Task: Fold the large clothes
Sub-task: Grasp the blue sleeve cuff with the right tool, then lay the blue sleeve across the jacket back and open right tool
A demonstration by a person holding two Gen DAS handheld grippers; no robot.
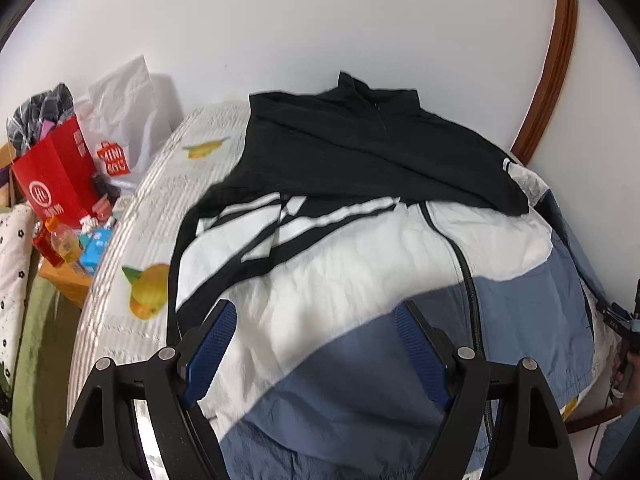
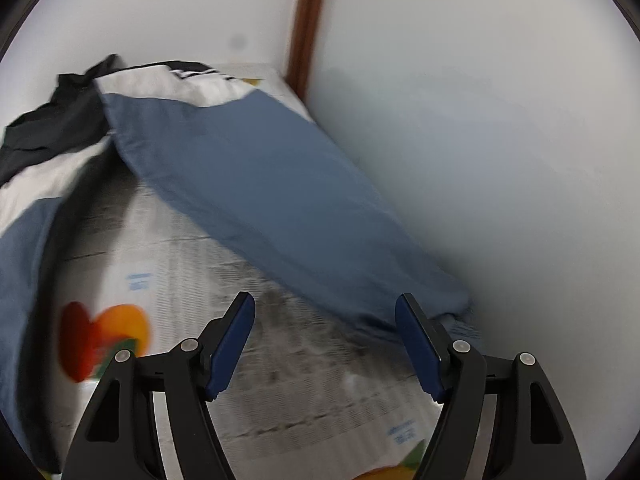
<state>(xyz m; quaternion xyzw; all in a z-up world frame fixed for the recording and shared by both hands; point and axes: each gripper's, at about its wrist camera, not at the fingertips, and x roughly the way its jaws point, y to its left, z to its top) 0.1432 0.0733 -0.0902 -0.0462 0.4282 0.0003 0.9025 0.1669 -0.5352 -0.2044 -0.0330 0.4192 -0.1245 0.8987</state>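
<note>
A large jacket (image 1: 328,280), black at the collar, white in the middle and blue at the hem, lies spread on a bed with a fruit-print sheet (image 1: 132,240). My left gripper (image 1: 316,320) hovers open over the white and blue front, nothing between its blue pads. In the right wrist view the jacket's blue sleeve (image 2: 264,200) stretches out along the wall over the sheet (image 2: 160,288). My right gripper (image 2: 326,312) stands open just above the sheet near the sleeve's cuff end, its jaws empty. The other gripper shows at the right edge of the left wrist view (image 1: 624,320).
A white wall (image 2: 480,140) runs close along the sleeve on the right, with a brown wooden frame (image 1: 556,60) at the bed's head. Left of the bed stand a red paper bag (image 1: 56,176), a white plastic bag (image 1: 124,116) and a bottle (image 1: 64,244) among clutter.
</note>
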